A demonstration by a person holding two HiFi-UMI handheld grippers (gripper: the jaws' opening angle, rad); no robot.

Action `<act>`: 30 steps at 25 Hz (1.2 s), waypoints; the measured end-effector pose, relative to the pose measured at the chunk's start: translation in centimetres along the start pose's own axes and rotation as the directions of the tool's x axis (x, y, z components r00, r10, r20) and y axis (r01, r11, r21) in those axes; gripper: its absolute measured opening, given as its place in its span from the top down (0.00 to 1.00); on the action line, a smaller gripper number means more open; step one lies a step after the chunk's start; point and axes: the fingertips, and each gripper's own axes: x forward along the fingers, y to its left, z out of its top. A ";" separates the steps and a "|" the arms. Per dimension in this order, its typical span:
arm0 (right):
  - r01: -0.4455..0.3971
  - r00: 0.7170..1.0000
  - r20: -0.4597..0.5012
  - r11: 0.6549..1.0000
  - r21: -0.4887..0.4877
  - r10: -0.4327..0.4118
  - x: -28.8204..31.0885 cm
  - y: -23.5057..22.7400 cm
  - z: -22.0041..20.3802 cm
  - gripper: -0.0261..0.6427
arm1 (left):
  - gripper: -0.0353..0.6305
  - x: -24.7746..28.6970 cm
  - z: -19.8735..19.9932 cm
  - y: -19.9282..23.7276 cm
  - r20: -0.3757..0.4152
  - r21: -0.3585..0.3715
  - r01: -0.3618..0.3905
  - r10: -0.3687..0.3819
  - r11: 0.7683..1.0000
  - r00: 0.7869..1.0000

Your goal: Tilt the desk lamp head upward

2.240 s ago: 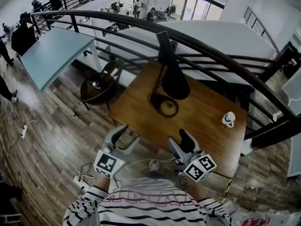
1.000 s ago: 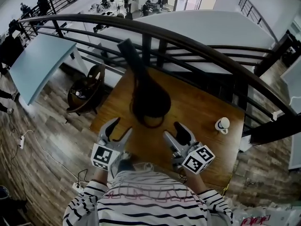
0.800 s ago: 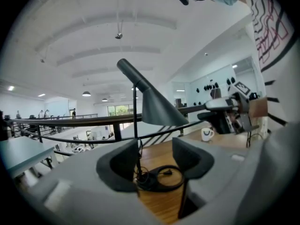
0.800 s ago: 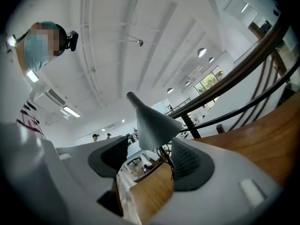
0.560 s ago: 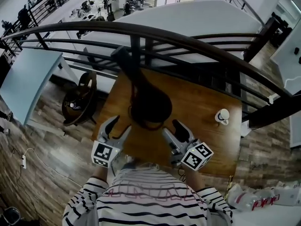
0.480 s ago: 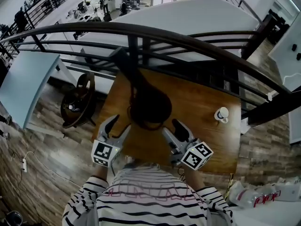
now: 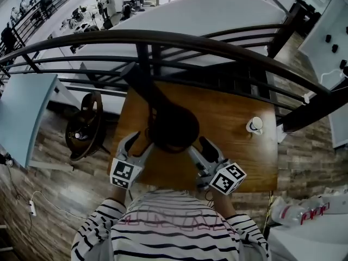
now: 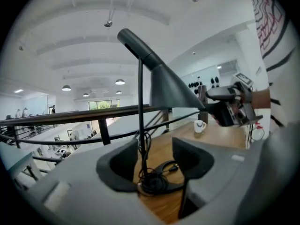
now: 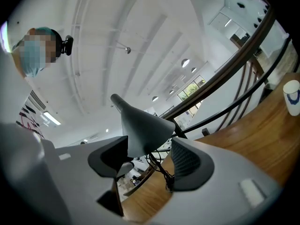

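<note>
A dark desk lamp stands on the wooden table (image 7: 234,156). Its cone-shaped head (image 7: 173,128) hangs from a thin stem (image 8: 140,121), mouth down. The round base (image 8: 154,184) carries a coiled cord. My left gripper (image 7: 140,142) is open just left of the head, and in its own view the stem and base show through the gap of my left gripper (image 8: 150,159). My right gripper (image 7: 198,146) is open just right of the head. In the right gripper view the lamp head (image 9: 140,125) sits ahead of my right gripper (image 9: 150,156), untouched.
A white mug (image 7: 253,125) stands near the table's right edge. A dark curved railing (image 7: 217,42) runs behind the table, close to the lamp. A round chair (image 7: 84,129) sits on the floor to the left.
Both grippers have moved forward towards the lamp and now flank its head closely. Their jaws are as wide as before. The lamp has not moved.
</note>
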 end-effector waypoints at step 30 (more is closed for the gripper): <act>0.002 0.998 0.060 0.995 0.101 -0.008 2.1 -1.2 0.4 0.53 | 0.70 9.6 -3.4 2.8 -0.044 0.060 0.209 -0.206 0.976 0.977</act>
